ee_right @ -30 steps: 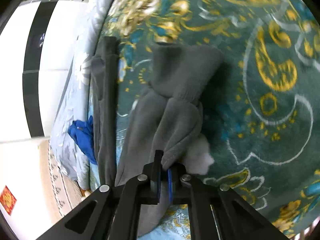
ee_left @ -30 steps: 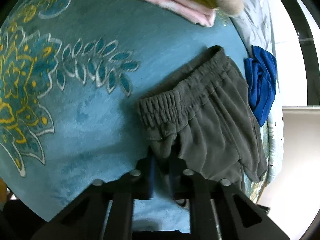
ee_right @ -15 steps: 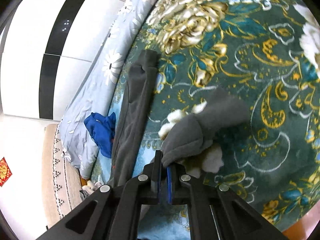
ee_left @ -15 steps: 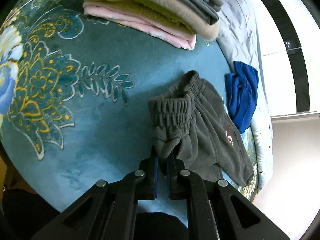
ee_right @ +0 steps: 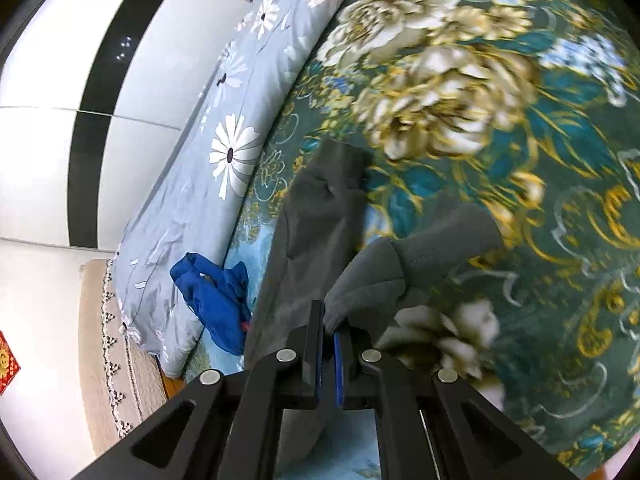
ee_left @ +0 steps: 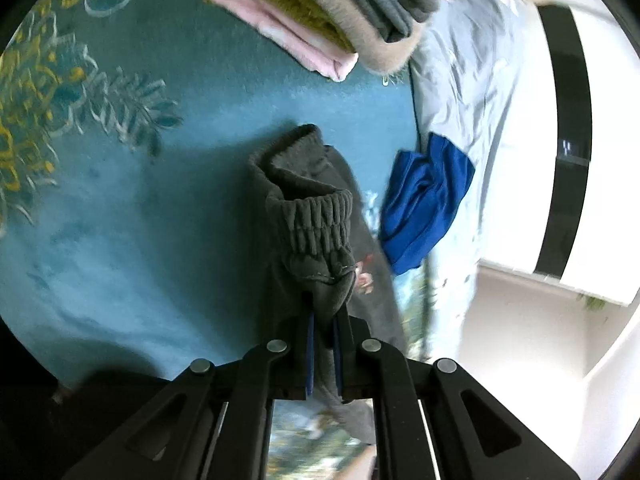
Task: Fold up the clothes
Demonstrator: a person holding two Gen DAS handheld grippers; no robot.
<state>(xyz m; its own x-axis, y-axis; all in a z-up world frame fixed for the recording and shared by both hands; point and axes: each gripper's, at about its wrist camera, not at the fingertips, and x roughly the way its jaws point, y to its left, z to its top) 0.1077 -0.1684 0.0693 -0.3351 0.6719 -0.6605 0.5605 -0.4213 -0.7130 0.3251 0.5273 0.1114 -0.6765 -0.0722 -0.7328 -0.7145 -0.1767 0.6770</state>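
item: grey trousers (ee_left: 308,216), soft fleece, elastic waistband, lifted off a teal floral blanket (ee_left: 120,208). left wrist view, left to right: blanket fills the left half of the frame; a stack of folded clothes (ee_left: 320,20), pink, olive, beige and grey, sits at upper centre; the waistband hangs bunched at centre; a blue garment (ee_left: 424,200) lies crumpled right of centre on a pale floral sheet (ee_left: 472,80). left gripper (ee_left: 324,344), lower centre: jaws nearly closed, a thick wad of waistband fabric pinched between them. right wrist view, left to right: white and black wardrobe doors (ee_right: 80,100) at upper left; pale sheet and blue garment at lower left; a length of the trousers draped down the centre; the blanket's gold flowers fill the right. right gripper (ee_right: 328,340), lower centre: jaws nearly closed on a fold near the cuff end of one leg. risks, judged: the wad in the left jaws is bulky and may work loose if the cloth is pulled taut; the right bite is shallow, near an edge, so a tug could strip it out; the other leg hangs free and may land twisted or creased under the fold; a wide swing could drag the blue garment or brush the folded stack; the plush blanket may grip the fleece and rumple it when it is laid down.
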